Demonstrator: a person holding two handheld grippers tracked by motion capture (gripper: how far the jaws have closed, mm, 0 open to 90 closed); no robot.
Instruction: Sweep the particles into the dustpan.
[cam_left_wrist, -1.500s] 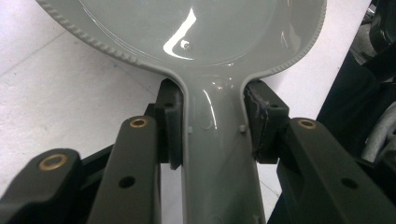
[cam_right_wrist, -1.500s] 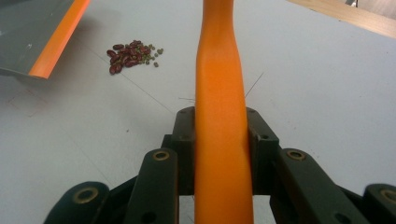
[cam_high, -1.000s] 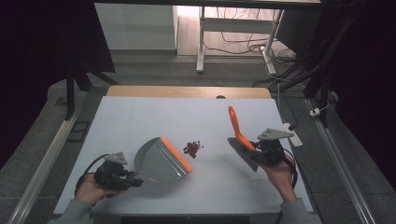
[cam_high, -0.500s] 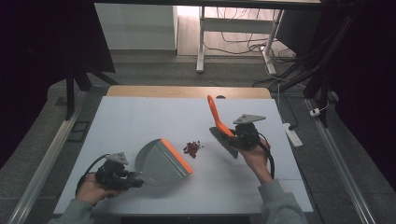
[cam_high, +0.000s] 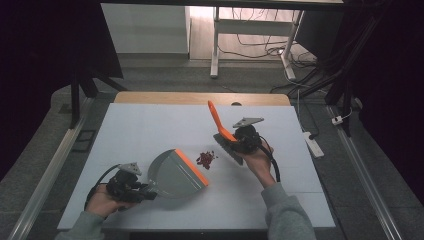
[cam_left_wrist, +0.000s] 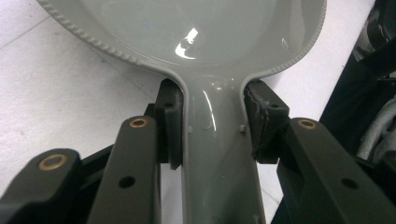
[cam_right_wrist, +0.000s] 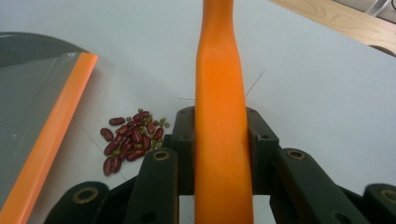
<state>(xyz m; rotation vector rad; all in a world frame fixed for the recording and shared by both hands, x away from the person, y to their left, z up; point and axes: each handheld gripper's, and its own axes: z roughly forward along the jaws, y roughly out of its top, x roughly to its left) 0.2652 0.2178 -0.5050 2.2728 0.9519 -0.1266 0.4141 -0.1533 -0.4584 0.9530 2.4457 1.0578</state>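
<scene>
One dustpan (cam_high: 177, 172), one brush (cam_high: 220, 127), one bean pile (cam_high: 205, 158). Left gripper (cam_left_wrist: 212, 123) clamps the dustpan's handle low; right gripper (cam_right_wrist: 222, 140), beside the beans, clamps the upright brush handle.

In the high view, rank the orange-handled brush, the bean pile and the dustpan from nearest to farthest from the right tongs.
1. Orange-handled brush: clamped in the right tongs, handle slanting up and away.
2. Bean pile: on the table, just left of the tongs.
3. Dustpan: farther left, beyond the beans, its handle held by the left tongs.
</scene>
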